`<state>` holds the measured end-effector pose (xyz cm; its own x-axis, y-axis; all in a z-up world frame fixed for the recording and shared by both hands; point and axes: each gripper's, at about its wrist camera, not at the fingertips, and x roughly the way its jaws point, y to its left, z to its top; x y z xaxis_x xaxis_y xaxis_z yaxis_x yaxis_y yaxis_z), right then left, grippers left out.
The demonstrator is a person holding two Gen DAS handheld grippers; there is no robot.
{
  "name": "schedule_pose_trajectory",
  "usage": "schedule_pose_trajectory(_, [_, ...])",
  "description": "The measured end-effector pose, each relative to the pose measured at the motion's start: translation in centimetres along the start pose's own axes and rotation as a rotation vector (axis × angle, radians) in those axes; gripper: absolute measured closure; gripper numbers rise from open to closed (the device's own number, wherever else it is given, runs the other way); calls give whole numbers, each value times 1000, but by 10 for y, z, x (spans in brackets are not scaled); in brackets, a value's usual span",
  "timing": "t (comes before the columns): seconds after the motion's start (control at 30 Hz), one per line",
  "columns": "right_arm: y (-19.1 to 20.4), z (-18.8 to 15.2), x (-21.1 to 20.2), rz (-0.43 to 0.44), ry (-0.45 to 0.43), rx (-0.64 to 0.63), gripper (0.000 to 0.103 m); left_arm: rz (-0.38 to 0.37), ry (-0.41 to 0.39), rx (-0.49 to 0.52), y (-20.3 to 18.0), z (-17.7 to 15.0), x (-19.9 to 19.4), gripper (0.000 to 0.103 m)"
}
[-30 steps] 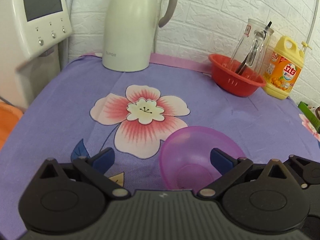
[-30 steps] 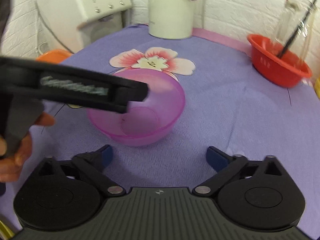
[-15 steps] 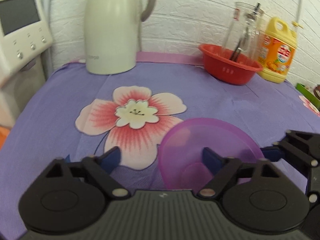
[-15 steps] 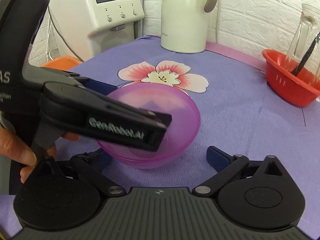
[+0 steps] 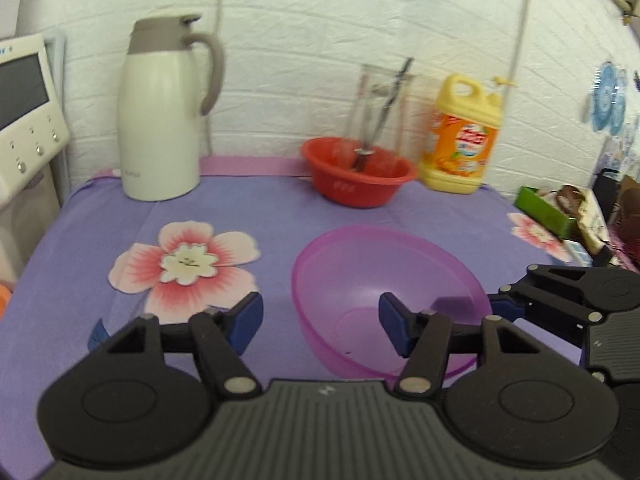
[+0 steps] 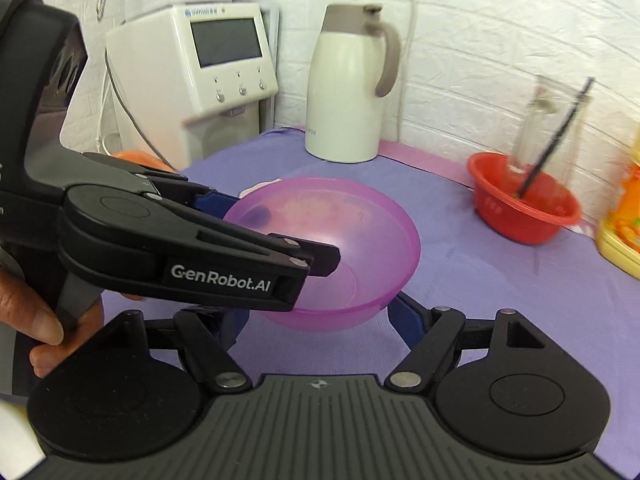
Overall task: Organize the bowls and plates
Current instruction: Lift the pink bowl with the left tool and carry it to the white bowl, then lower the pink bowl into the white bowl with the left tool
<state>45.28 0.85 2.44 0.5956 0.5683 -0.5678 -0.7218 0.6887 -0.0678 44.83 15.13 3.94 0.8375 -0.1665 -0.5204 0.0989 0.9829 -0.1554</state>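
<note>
**Left and right claws at the purple bowl, near to far.**

Nearest, we see the left gripper [image 5: 320, 316] with its jaws closing. The left rim of the purple bowl [image 5: 384, 280] stands between them. One blue pad [image 5: 394, 328] is inside the bowl and the other is outside. Both pads are apart from the wall, so nothing is clamped.

From the right wrist view, a hand [image 6: 36, 320] holds this left claw, which reaches in from the left and straddles the rim.

The fingers of the right gripper [image 6: 320, 316] stand wide, on either side of the bowl's lower body, just ahead of its palm. The bowl's translucent wall covers both tips, so we cannot tell whether the pads press on it. We also cannot tell whether the bowl rests on the cloth.

Ahead and left of the left claw, a pink flower [image 5: 184, 264] is printed on the violet tablecloth [image 5: 260, 208].

Farther ahead, beyond the bowl, sits a red bowl [image 5: 360, 184] with a clear glass [image 5: 380, 112] of utensils standing in it. A yellow detergent bottle [image 5: 460, 140] stands just to its right.

Far ahead on the left, a white thermos jug [image 5: 160, 120] stands against the white brick wall [image 5: 320, 20]. A white appliance with a screen [image 6: 208, 64] is farther left again.
</note>
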Motion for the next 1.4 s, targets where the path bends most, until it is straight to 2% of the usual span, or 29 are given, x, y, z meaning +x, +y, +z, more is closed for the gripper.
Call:
schedule_pose_trajectory(0.13, [3,-21,-58,-7,-24,17,0,-83,-20,41,-51,-16,-36,41])
schedule_pose_trajectory(0.4, [18,-90,-163,-94,-66,34,0,-212,14,77,-142,-68,-87,41])
schedule_pose_trajectory(0.53, [23,-129,-198,-113,-55,81,0,-239,60,114,-174,-101,-102,41])
schedule_pose_trajectory(0.67, [26,-159,-211,-101,-21,126,0,-233,96,151,-193,-127,-106,41])
schedule_pose_trajectory(0.83, [23,-174,-208,-92,-2,163,0,-200,123,160,-195,-138,-97,38])
schedule_pose_trajectory(0.97, [21,-183,-212,-84,-13,179,0,-224,107,153,-192,-138,-104,23])
schedule_pose_trajectory(1.0, [22,-182,-213,-78,-13,180,0,-219,92,147,-190,-137,-108,21])
schedule_pose_trajectory(1.07, [26,-184,-218,-78,-3,180,0,-200,55,138,-186,-134,-116,9])
schedule_pose_trajectory(1.2, [32,-195,-231,-126,2,179,0,-199,17,63,-168,-126,-128,9])
schedule_pose_trajectory(1.3, [28,-205,-246,-129,-19,240,0,-184,-17,-25,-149,-123,-138,8])
schedule_pose_trajectory(1.4, [22,-212,-258,-131,-68,327,0,-173,-13,-100,-138,-123,-139,8])
